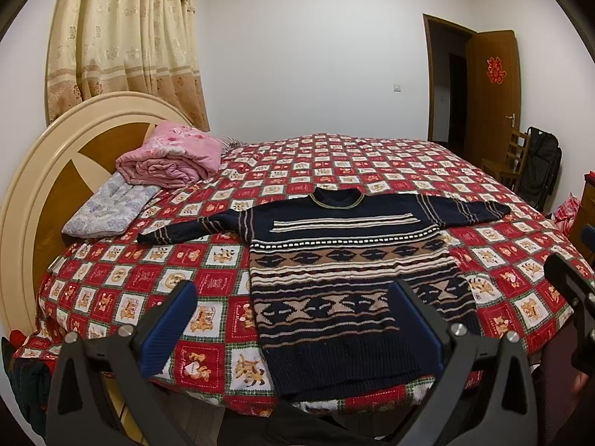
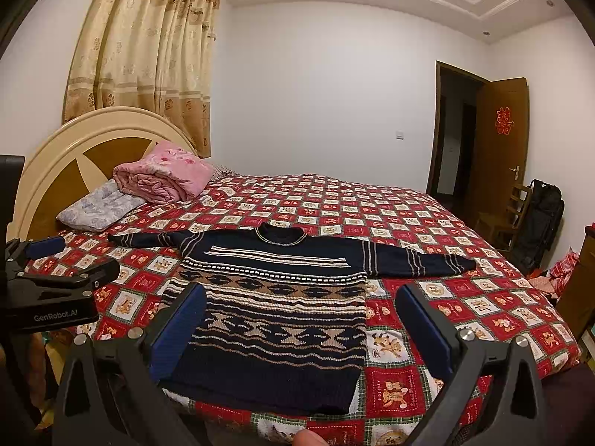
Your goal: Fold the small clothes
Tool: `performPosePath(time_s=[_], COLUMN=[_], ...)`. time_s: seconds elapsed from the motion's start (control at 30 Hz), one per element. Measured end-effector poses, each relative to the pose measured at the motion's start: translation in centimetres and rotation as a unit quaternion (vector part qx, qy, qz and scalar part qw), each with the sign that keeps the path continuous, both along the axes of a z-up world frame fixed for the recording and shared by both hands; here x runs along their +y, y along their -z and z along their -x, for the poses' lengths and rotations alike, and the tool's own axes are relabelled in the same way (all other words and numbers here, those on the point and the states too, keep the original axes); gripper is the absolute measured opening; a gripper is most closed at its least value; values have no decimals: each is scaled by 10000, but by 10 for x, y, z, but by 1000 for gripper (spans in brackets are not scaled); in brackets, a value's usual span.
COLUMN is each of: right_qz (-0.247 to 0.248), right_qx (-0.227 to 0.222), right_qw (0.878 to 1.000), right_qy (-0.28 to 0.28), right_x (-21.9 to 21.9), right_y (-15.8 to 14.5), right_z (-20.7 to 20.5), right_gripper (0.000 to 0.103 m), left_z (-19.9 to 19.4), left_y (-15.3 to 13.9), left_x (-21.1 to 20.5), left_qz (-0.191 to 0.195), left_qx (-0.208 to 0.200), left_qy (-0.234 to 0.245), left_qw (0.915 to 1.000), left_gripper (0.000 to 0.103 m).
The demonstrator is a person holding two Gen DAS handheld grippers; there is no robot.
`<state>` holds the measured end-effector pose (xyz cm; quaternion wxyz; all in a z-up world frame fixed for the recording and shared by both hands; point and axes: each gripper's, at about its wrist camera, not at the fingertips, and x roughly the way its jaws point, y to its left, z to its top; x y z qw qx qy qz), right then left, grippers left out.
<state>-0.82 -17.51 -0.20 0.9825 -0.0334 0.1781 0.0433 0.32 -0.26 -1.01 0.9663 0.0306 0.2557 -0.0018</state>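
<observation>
A small navy knitted sweater [image 1: 342, 260] with tan and white patterned bands lies flat on the bed, sleeves spread out, hem toward me; it also shows in the right wrist view [image 2: 275, 297]. My left gripper [image 1: 293, 297] is open and empty, held above the bed's near edge over the sweater's lower left part. My right gripper [image 2: 303, 303] is open and empty, held over the sweater's lower right part. The right gripper shows at the right edge of the left wrist view [image 1: 574, 260], and the left gripper at the left edge of the right wrist view [image 2: 65, 260].
The bed has a red checked cartoon cover [image 1: 409, 160]. A folded pink quilt [image 1: 171, 156] and a pale blue pillow [image 1: 108, 208] lie by the round headboard [image 1: 48, 171]. A wooden chair [image 2: 509, 212], a black bag [image 2: 543, 215] and an open door [image 2: 502, 130] stand at right.
</observation>
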Motion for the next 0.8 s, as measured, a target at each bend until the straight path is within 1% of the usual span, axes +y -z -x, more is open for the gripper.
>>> performPosePath(time_s=[0.8], right_qz=[-9], right_qx=[22], right_qw=[10000], right_qy=[-67], right_x=[7], right_y=[7], right_z=[-1], right_gripper=[102], left_z=[-1], left_y=[2], left_x=[-1], left_qz=[-7], left_qx=[19], left_qy=[-4], left_qw=[10000], left_gripper=[103])
